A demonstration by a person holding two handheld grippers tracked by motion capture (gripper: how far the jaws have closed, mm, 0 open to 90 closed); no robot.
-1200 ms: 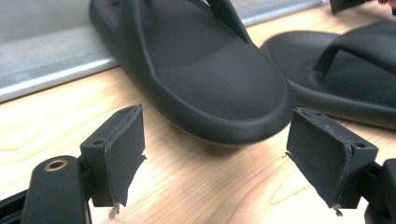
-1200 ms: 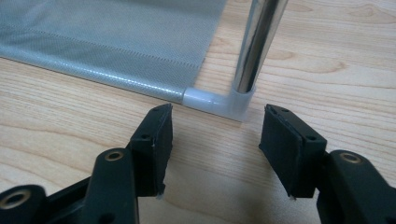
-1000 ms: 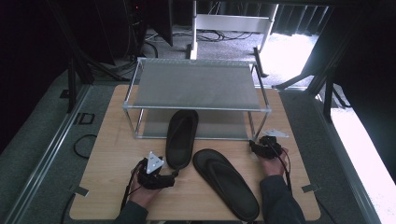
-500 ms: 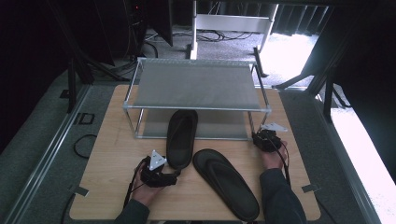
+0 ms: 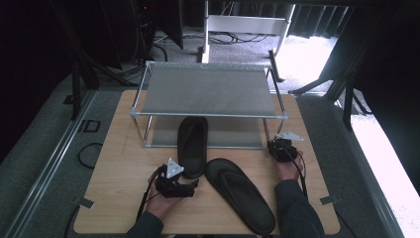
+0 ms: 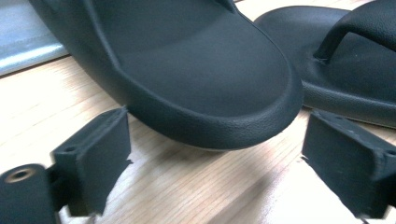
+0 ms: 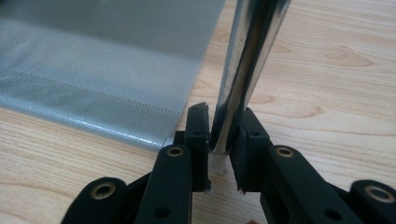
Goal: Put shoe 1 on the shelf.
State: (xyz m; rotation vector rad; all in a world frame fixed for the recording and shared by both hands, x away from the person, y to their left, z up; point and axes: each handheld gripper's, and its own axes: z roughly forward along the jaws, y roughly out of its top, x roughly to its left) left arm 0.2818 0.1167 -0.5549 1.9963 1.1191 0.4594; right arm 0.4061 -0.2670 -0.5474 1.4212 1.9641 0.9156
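Right claw (image 7: 219, 154) gripping chrome rack leg (image 7: 238, 70) low down, pads pressing both sides; jaws having just been closing on it. Leg looking shiny, round, upright, standing at rack's (image 5: 208, 89) front right corner on wooden surface (image 5: 114, 163).

Left claw (image 6: 215, 154) standing wide, having just been opening; rounded heel of black flip-flop (image 6: 196, 74) lying between pads, untouched (matte, pebbled rim).

Second flip-flop (image 5: 240, 193) lying just beside first, toward surface's near edge. Open wood lying left of rack.

Count: two flip-flops, one rack, two claws.
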